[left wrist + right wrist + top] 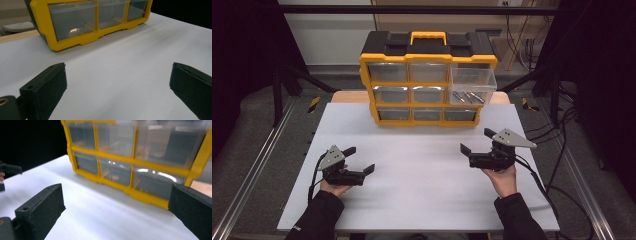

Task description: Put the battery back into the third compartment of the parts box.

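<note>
Surroundings: dark room with a metal frame around a white worktop (422, 170); cables trailed beyond the right edge.
Organizer: yellow-and-black drawer organizer (428, 80) stood at the far middle of the worktop, a carry handle (428, 37) on its lid, nine clear drawers in three rows.
Open drawer: top-right drawer (473, 85) was pulled out of the organizer's front, sagging a little forward; clear plastic, with a few metal bolts or screws (468, 97) lying on its floor.
Handling, judged: the drawer looked light, stiff and smooth, so likely slippery; its front lip seemed the best place to take hold or push. Loose screws would slide and rattle if it tipped. The organizer itself looked heavy enough to stay put under a gentle push.
Right gripper (478, 142): in front of the organizer's right end, below the open drawer and apart from it; fingers (40, 207) spread wide, nothing between them.
Left gripper (359, 160): in front of the organizer's left end, well apart from it; fingers (45, 87) wide, holding nothing.
</note>
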Demonstrator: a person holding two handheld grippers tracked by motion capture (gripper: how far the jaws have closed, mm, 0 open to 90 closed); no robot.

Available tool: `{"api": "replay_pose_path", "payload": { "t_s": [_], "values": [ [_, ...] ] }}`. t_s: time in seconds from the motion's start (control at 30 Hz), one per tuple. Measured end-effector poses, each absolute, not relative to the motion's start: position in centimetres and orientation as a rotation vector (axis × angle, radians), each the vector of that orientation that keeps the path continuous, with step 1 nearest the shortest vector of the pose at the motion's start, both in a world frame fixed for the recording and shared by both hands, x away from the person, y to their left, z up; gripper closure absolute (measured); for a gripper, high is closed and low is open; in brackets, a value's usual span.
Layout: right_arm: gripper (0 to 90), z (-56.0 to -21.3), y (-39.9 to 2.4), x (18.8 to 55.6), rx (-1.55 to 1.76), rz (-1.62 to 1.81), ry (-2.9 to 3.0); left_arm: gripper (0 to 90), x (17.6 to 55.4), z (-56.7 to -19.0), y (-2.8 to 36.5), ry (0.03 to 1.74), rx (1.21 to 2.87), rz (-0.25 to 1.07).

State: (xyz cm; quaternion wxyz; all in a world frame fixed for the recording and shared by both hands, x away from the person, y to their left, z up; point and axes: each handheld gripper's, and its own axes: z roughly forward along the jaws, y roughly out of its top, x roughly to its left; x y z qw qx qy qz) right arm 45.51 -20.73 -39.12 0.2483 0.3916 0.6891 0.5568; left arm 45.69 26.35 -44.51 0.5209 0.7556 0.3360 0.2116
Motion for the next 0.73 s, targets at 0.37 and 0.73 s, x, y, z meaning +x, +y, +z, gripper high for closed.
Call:
{"api": "replay_pose_path", "payload": {
  "t_s": [0.37,0.73],
  "values": [
    [0.5,-43.5,-23.1,44.1,1.081,1.555,1.869,0.8,45.7,-44.7,26.2,0.803,1.813,0.505],
    [0.5,-45.5,-24.0,44.0,1.068,1.531,1.889,0.9,45.6,-44.8,26.1,0.799,1.818,0.509]
  ]
}}
